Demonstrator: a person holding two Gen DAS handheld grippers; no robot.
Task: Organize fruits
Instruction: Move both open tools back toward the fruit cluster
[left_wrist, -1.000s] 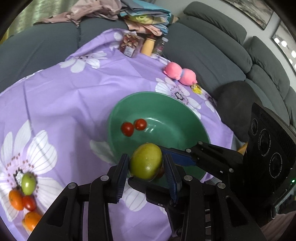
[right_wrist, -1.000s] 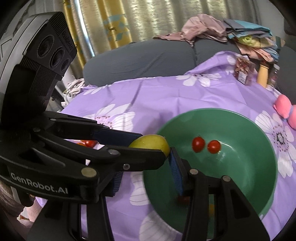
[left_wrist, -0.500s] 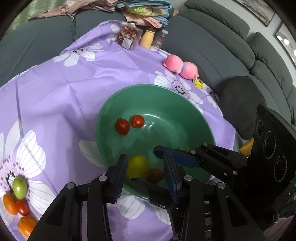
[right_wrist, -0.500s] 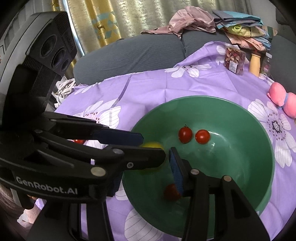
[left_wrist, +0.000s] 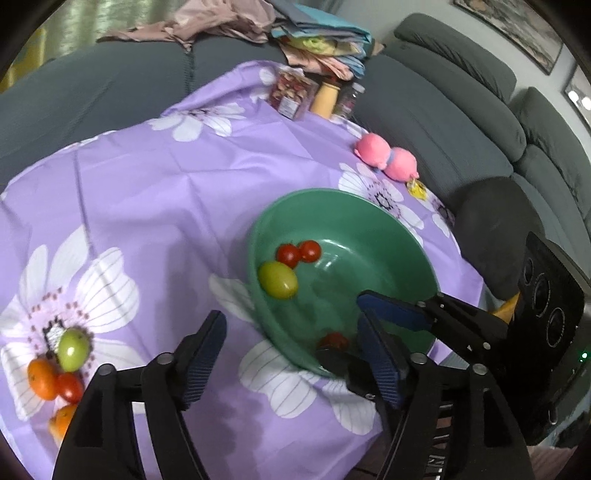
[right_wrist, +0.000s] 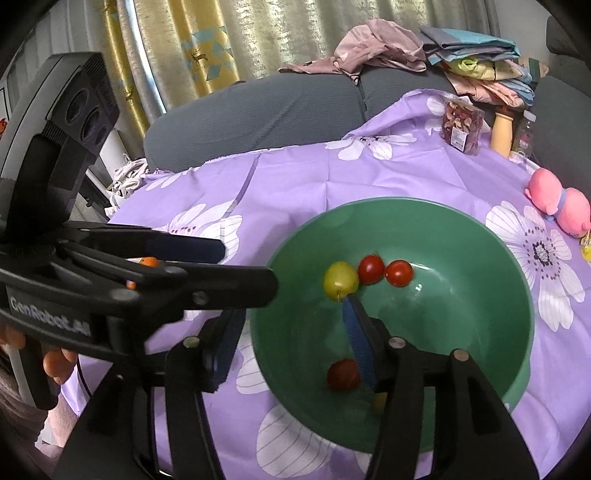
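Fingers first: my left gripper (left_wrist: 291, 350) has its jaws spread wide w/ nothing between the blue pads; they have just been opening. It hangs over the near rim of the green bowl (left_wrist: 384, 218), one finger (left_wrist: 207, 354) over the purple flowered cloth (left_wrist: 155, 192), the other over the bowl's inside.

My right gripper (right_wrist: 291, 336) also stands apart, nothing pinched; its jaws have just been opening too. Its right finger (right_wrist: 360, 343) is inside the bowl, the left one outside the rim over the cloth. In the left wrist view it reaches in from the right side across the bowl.

Fruit in the bowl: a yellow-green fruit (left_wrist: 277, 279) lies loose on the inner wall, touching one of two red tomatoes (left_wrist: 298, 252) that sit side by side. Another red tomato (left_wrist: 333, 339) lies lower in the bowl, near the right gripper's fingertip. Right wrist view shows a bit of something yellow behind that finger; can't tell what.

Still on the cloth, well apart from the bowl at the left edge: a small pile (left_wrist: 61, 365) of one green fruit, orange ones and a red one, all touching.

Far side of the cloth: a pink plush toy (left_wrist: 386, 162), a clear box of snacks (left_wrist: 291, 94), a tan bottle (left_wrist: 325, 99). Grey sofa (left_wrist: 443, 110) behind, w/ folded clothes (left_wrist: 317, 40) on its back.
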